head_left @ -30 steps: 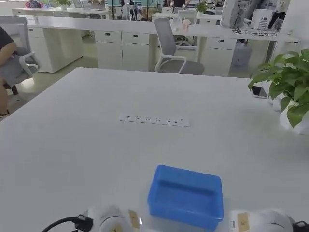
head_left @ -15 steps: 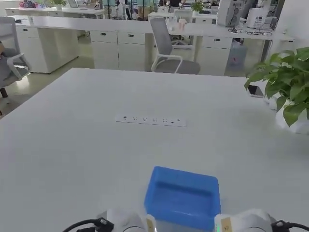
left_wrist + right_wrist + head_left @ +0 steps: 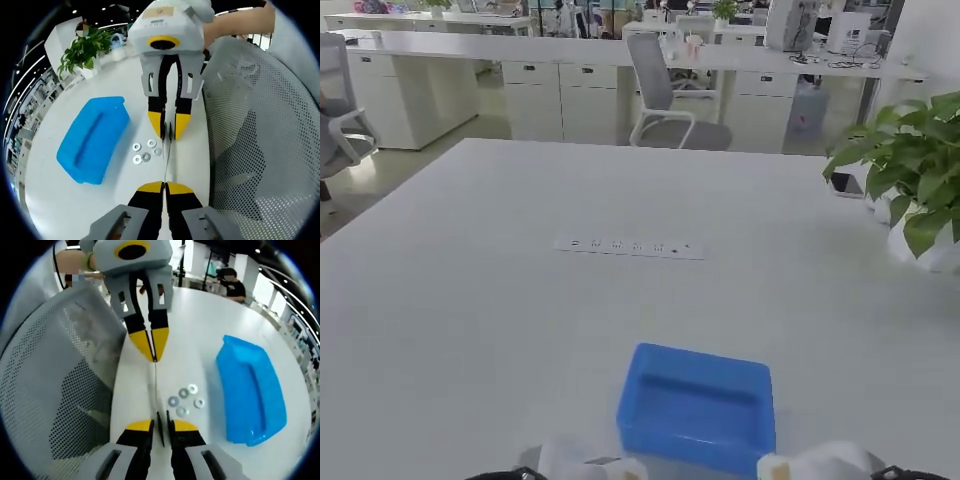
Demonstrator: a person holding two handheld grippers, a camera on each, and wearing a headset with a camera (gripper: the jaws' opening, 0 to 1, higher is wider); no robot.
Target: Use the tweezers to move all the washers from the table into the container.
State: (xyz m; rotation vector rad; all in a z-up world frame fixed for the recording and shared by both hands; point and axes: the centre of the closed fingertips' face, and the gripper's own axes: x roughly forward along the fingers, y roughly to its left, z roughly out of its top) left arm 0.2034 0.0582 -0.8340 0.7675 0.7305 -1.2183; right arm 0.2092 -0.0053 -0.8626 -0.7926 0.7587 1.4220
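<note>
Though set tip to tip, closed narrow alike on the tweezers (image 3: 155, 390): left gripper (image 3: 164, 187), right gripper (image 3: 161, 429). Just beside, loose washers (image 3: 146, 156) on the table (image 3: 520, 300); near those, blue container (image 3: 92, 137).

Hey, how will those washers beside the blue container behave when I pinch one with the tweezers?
The washers look small, thin and flat, so probably light but awkward to get under. Their shiny metal may slip from the thin tweezers.

White table (image 3: 470, 330); blue container (image 3: 698, 405), washers (image 3: 146, 156) (five, beside it), power strip (image 3: 628, 247).
</note>
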